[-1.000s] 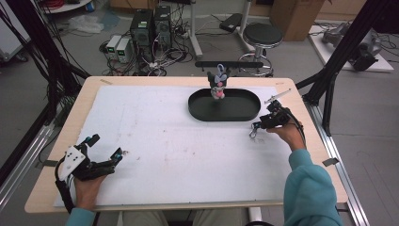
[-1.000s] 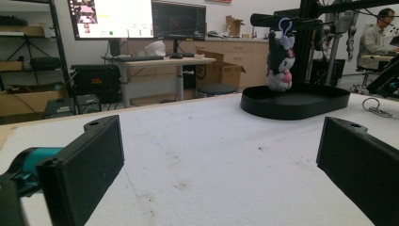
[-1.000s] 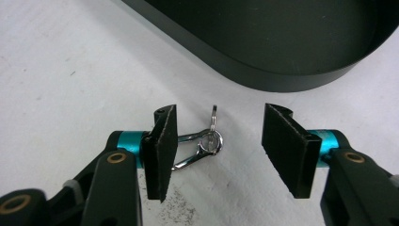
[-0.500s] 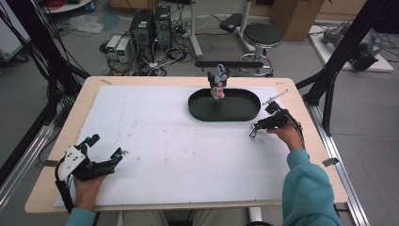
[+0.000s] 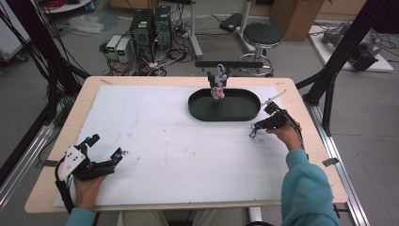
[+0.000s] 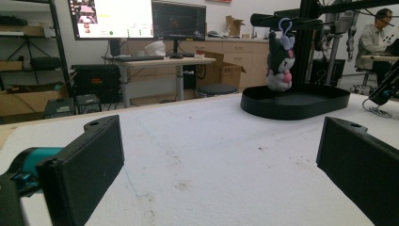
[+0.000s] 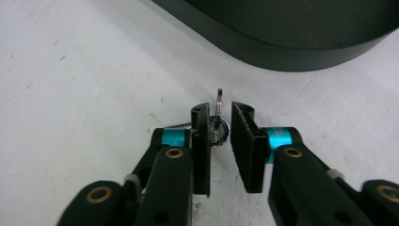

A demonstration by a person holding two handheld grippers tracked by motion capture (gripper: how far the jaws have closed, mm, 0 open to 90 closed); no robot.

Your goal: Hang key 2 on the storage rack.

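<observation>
A black oval tray (image 5: 237, 112) lies at the back of the white table mat, and a dark plush toy (image 5: 217, 84) with a pink belly stands at its rear rim. From the left gripper view the plush toy (image 6: 280, 61) and tray (image 6: 301, 101) are far ahead to the right. My left gripper (image 5: 107, 147) rests at the mat's front left, open and holding nothing (image 6: 220, 129). My right gripper (image 5: 257, 127) is just off the tray's front right corner. Its jaws pinch a small metal key ring (image 7: 219, 126), low over the mat (image 7: 220, 110).
The table's wooden border (image 5: 301, 117) runs close on the right of my right hand. Black frame posts (image 5: 339, 61) stand at both sides. A stool (image 5: 262, 35) and computer cases (image 5: 150, 26) sit on the floor beyond. A person (image 6: 381, 33) sits far off.
</observation>
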